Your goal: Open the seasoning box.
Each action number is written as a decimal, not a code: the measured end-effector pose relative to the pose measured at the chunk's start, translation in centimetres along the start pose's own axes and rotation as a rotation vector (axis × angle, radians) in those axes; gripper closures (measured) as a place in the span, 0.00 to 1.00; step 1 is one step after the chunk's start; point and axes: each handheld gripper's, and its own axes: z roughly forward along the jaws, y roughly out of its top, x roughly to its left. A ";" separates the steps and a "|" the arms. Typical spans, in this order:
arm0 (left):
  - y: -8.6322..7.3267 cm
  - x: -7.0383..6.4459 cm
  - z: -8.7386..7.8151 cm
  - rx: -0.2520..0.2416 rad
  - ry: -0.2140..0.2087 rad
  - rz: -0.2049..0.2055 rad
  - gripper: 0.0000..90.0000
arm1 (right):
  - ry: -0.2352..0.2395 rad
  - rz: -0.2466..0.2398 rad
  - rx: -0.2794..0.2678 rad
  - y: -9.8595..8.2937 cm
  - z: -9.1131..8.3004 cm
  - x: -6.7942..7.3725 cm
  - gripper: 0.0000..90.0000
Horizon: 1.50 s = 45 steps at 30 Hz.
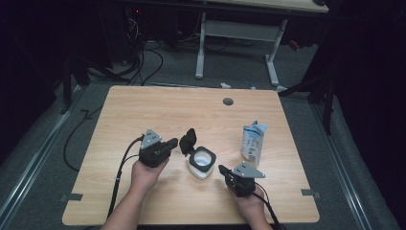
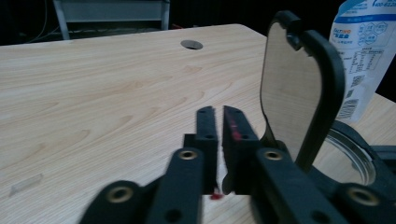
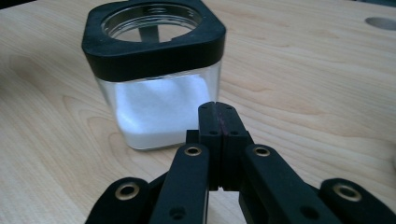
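A square glass jar (image 1: 201, 162) with a black collar stands at the middle of the wooden table (image 1: 158, 108) and holds white powder (image 3: 154, 114). Its hinged black lid (image 1: 187, 141) stands up, open, on the jar's left side. My left gripper (image 1: 173, 142) is shut and empty, its tips just left of the lid (image 2: 292, 88). From the right my right gripper (image 1: 222, 168), also shut and empty, points at the jar (image 3: 159, 84), a short way off its wall. In the left gripper view the jar's rim (image 2: 359, 154) lies low at the right.
A blue and white carton (image 1: 253, 142) stands upright right of the jar, also in the left gripper view as the carton (image 2: 362, 51). A round cable hole (image 1: 228, 101) sits near the table's far edge. Beyond the table are cables (image 1: 143, 62) and a desk frame (image 1: 237, 33).
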 end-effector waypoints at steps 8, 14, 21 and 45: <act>0.2 -0.9 0.3 -0.022 -0.054 -0.016 1.00 | 0.015 -0.022 0.007 0.2 0.5 0.8 1.00; 0.3 -1.6 0.4 -0.033 -0.077 -0.018 1.00 | 0.024 -0.033 0.015 0.2 0.8 1.2 1.00; 0.3 -3.1 0.8 -0.033 -0.113 0.012 1.00 | 0.019 -0.038 0.012 0.3 0.7 1.5 1.00; -4.5 -2.8 0.5 0.069 -0.028 0.013 1.00 | -0.003 -0.024 -0.011 0.2 -0.5 0.3 0.99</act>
